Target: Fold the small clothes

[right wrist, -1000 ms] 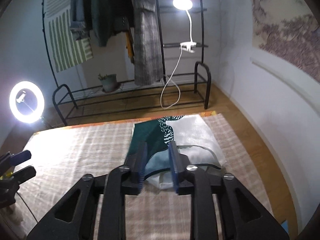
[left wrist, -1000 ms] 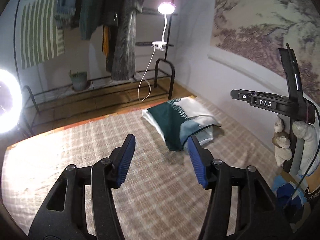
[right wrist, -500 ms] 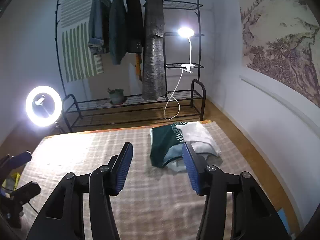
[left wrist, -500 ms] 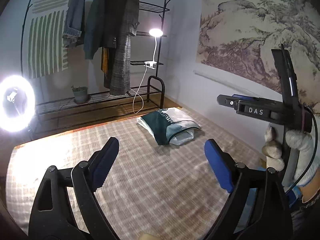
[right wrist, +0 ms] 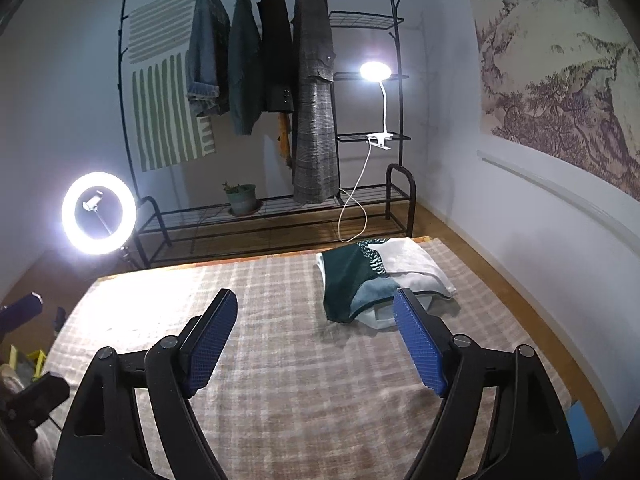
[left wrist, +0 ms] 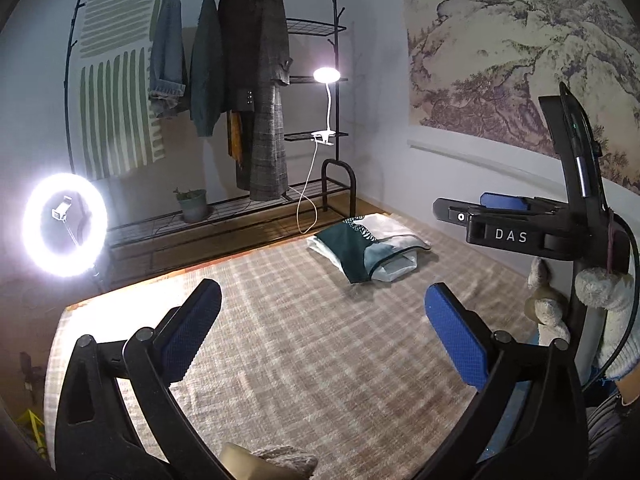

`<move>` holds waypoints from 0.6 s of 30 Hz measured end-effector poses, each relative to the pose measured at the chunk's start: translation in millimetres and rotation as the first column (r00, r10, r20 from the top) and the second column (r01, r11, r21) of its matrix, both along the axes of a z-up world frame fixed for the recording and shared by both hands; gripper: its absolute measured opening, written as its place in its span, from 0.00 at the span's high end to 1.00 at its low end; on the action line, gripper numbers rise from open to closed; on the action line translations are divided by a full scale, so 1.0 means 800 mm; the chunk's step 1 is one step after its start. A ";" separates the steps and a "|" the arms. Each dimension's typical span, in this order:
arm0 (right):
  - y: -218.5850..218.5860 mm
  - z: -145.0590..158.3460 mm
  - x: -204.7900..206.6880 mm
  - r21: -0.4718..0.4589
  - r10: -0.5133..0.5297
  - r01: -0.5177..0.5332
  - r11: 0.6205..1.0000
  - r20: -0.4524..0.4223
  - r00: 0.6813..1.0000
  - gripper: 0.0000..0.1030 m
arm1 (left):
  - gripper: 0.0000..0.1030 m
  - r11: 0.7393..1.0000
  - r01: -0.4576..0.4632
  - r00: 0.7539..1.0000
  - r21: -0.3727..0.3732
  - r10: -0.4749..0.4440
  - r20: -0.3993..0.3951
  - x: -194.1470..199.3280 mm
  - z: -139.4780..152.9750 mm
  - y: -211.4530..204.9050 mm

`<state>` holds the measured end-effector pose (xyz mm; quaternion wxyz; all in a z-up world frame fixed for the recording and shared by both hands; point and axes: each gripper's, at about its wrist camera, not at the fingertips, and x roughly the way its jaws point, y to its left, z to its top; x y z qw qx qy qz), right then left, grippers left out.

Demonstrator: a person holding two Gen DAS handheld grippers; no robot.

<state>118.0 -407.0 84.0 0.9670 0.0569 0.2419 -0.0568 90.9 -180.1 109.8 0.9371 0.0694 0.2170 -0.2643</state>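
Observation:
A folded small garment (left wrist: 370,250), dark green, pale blue and white, lies at the far right of the plaid-covered table (left wrist: 304,352); it also shows in the right wrist view (right wrist: 380,280). My left gripper (left wrist: 322,320) is open wide and empty, held well back from the garment above the table. My right gripper (right wrist: 316,328) is open wide and empty, also back from the garment. The right gripper's body (left wrist: 516,232) shows at the right of the left wrist view, in a gloved hand.
A black clothes rack (right wrist: 280,92) with hanging coats stands beyond the table. A ring light (right wrist: 98,214) glows at the left and a clip lamp (right wrist: 374,72) on the rack. A potted plant (right wrist: 242,198) sits on the rack's low shelf. A wall runs along the right.
Both grippers pulled back and up from the garment. The right gripper, nearly closed at the garment's edge, opened wide; the left opened wider. The garment stays folded on the table.

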 end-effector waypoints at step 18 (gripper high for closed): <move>-0.004 -0.019 0.001 0.016 -0.009 0.009 1.000 -0.012 1.000 0.20 | 0.00 1.000 -0.013 1.000 0.027 0.013 -0.003 -0.004 -0.009 -0.008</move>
